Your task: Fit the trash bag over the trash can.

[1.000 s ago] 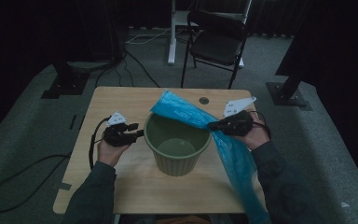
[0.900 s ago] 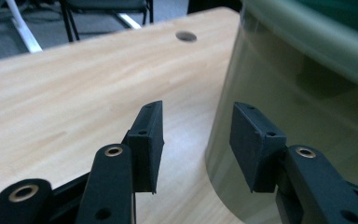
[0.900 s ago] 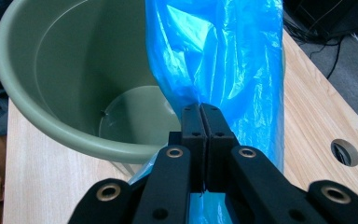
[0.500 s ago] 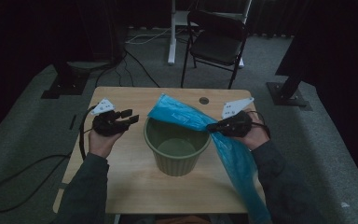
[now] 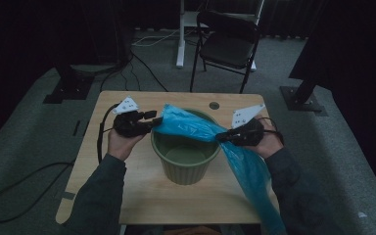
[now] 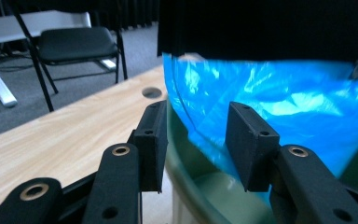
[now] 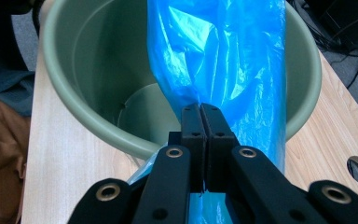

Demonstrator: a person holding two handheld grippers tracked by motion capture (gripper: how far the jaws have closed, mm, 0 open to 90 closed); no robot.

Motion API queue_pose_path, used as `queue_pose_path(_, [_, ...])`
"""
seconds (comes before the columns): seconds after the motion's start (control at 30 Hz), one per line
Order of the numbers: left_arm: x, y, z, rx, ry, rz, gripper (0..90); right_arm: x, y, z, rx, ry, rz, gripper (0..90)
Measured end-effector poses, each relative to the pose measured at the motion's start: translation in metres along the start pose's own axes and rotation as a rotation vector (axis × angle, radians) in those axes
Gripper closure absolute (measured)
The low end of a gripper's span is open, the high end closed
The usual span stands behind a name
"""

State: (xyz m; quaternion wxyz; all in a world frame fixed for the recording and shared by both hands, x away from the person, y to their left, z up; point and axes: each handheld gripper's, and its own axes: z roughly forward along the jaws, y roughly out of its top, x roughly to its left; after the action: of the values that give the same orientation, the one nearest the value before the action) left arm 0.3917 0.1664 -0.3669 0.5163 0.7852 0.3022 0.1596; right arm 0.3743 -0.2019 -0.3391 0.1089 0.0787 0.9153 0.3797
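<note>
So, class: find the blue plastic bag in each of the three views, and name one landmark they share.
High view: the blue plastic bag stretches across the bucket between both grippers, its tail hanging off the table's near right edge.
Left gripper view: it fills the upper right, beyond the open jaws.
Right gripper view: it rises at centre from the shut jaws.
Shared landmark: the green bucket.

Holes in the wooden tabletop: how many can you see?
1. A round hole sits near the far edge of the light wooden table, behind the green plastic bucket. The bucket or blue plastic bag may hide others.

Right claw (image 5: 223,137) pinches blue bag (image 5: 191,125) stretched over green bin (image 5: 184,166)
</note>
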Motion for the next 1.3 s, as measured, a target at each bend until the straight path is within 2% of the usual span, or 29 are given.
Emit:
queue_pose_path(0.07, [-0.003,-0.001,0.005,0.025,0.006,0.016,57.5,0.0,0.0,-0.002,-0.01,0.004,-0.002,88.9])
queue_pose_path(0.23, [-0.008,-0.004,0.01,0.047,0.01,0.039,57.0,-0.002,0.0,-0.01,-0.049,0.021,0.004,88.6])
queue_pose_path(0.47, [-0.013,-0.004,0.012,0.049,0.022,0.066,57.0,-0.003,0.004,-0.017,-0.103,0.038,0.012,88.5])
queue_pose_path(0.6, [-0.018,-0.003,0.013,0.046,0.012,0.08,57.1,-0.005,0.008,-0.017,-0.13,0.043,0.019,88.5])
queue_pose_path(0.9, [-0.026,-0.002,0.019,0.071,-0.02,0.11,57.3,-0.008,0.015,-0.001,-0.101,0.044,0.032,88.5])
queue_pose_path(1.3, [-0.03,0.004,0.014,0.039,-0.015,0.124,57.4,-0.006,0.021,0.018,-0.008,0.068,0.022,88.5])
